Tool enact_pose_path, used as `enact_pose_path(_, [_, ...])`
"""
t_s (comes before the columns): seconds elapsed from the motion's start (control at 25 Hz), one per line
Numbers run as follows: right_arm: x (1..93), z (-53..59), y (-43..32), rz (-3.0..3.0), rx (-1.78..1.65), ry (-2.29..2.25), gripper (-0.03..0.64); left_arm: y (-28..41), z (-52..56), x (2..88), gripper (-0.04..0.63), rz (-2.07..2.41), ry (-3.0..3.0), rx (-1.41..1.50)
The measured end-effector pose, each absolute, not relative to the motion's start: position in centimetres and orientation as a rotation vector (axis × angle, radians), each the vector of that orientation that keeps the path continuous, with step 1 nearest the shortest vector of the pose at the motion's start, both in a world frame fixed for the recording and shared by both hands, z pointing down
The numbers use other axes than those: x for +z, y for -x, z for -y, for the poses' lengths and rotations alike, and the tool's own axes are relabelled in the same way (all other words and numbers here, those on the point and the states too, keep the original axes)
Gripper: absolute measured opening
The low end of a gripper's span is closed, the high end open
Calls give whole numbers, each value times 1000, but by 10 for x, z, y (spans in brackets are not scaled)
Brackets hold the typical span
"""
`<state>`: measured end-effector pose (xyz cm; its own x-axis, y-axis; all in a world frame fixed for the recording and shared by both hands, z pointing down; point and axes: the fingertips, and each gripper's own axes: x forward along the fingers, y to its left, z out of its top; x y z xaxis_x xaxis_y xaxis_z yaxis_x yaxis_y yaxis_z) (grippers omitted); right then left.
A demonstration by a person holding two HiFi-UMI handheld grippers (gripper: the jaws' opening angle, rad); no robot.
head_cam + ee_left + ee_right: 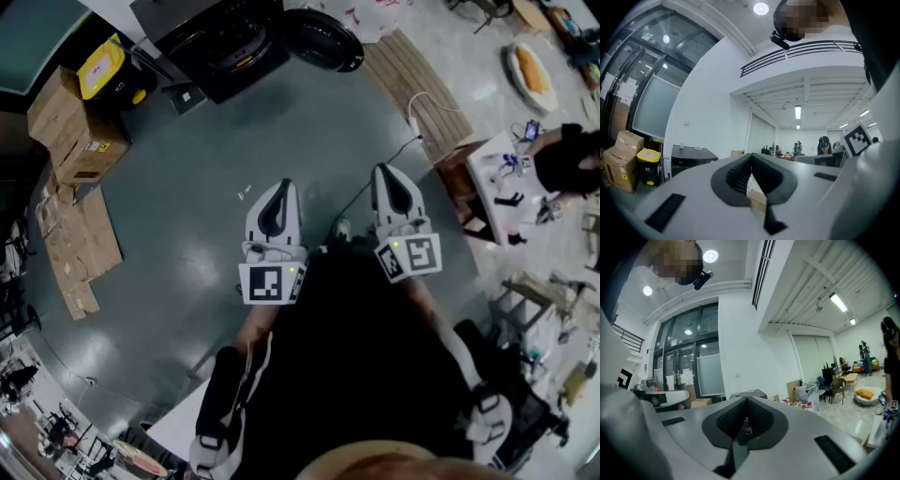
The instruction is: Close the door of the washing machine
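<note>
Left gripper [282,192] and right gripper [386,178]: both clenched, empty. Washing machine [220,47] door [323,39] stands open.

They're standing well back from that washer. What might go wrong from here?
The cable lies on the floor before the washing machine; feet could catch on it. The open door is round, so the shut right gripper might slip off its curved rim when pushing.

grey floor [187,234], cardboard boxes [70,131] left, white walls [717,103], ceiling strip lights [798,111]
</note>
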<state>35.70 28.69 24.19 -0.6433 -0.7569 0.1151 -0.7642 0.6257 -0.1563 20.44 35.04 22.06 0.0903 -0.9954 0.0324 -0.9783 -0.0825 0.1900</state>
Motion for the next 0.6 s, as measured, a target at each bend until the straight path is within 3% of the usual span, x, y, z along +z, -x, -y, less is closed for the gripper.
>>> enact_pose_path(0.6, [240, -299, -342, 2813, 302, -1360, 8, -188, -362, 223, 6, 1984, -2212, -159])
